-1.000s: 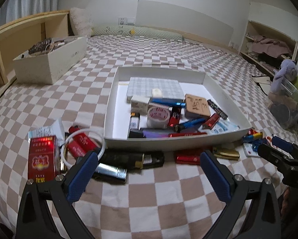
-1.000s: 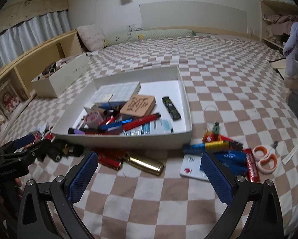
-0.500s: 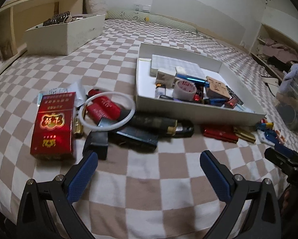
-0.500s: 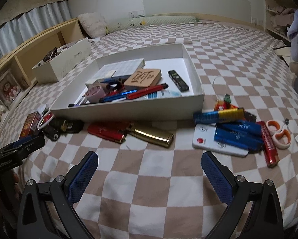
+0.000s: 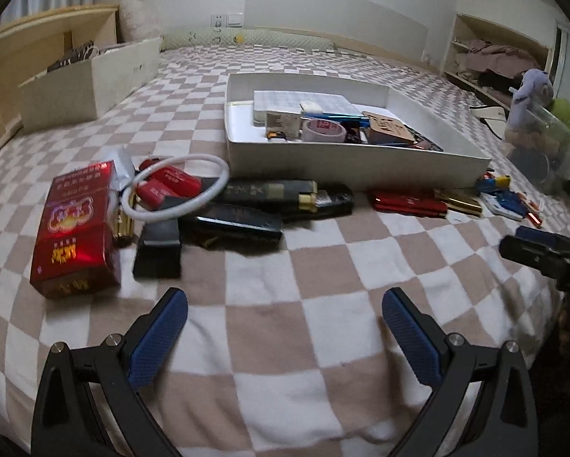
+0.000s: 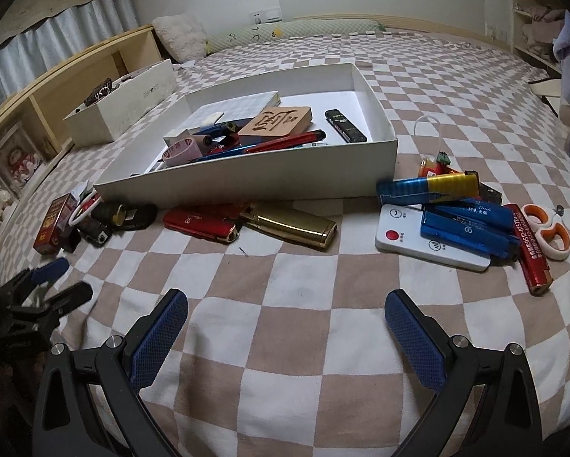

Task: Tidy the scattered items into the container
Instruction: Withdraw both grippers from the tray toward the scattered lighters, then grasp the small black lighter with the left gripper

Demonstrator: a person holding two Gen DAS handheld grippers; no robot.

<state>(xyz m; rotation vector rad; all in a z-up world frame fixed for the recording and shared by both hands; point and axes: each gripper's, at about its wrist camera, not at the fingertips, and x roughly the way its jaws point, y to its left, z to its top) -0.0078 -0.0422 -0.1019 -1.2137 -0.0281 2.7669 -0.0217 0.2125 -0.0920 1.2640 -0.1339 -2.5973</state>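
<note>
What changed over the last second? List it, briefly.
Both grippers, left gripper and right gripper, pulled back from the white tray and dropped lower over the checked blanket; nothing was grasped or released. Both stayed open and empty. The red carton, gold lighter and the rest lie unmoved.

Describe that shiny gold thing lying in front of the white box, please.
The gold lighter is a flat, oblong case with a polished, metallic-looking shell that mirrors the room light. It lies flat on the checkered bedspread, just outside the near wall of the white tray, angled with its darker capped end toward the right. Its left end seems to touch the red lighter beside it. No fingers are near it.
</note>
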